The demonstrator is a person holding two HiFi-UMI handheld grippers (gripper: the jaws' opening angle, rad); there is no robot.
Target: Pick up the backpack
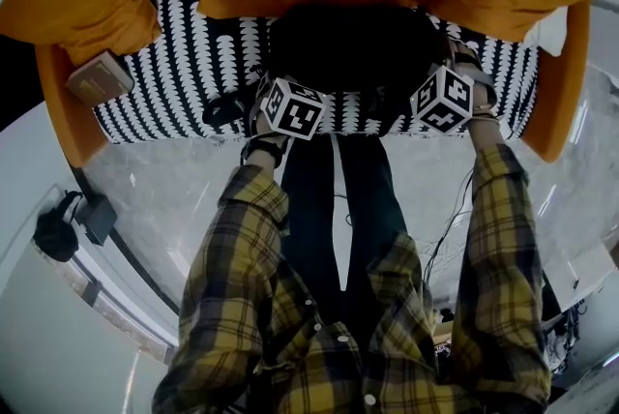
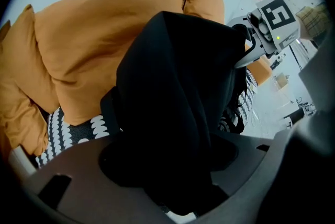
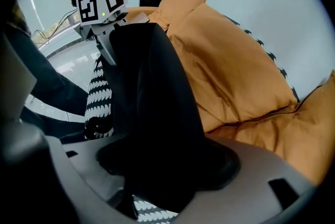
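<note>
- Backpack (image 1: 353, 49), frame centre on the patterned seat (image 1: 184, 64), stands upright between your two grippers
- Left gripper (image 1: 293, 108): spread wide, backpack fabric between its jaws
- Right gripper (image 1: 443, 99): fabric fills the jaws; grip indiscernible

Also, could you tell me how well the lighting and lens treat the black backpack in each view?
Head view: heavy fisheye bends the sofa edge; the backpack is a detail-less dark patch. Left gripper view: dark vignetted corners, backpack flat black, cushions evenly lit. Right gripper view: same vignette, crisp folds on the cushions.
</note>
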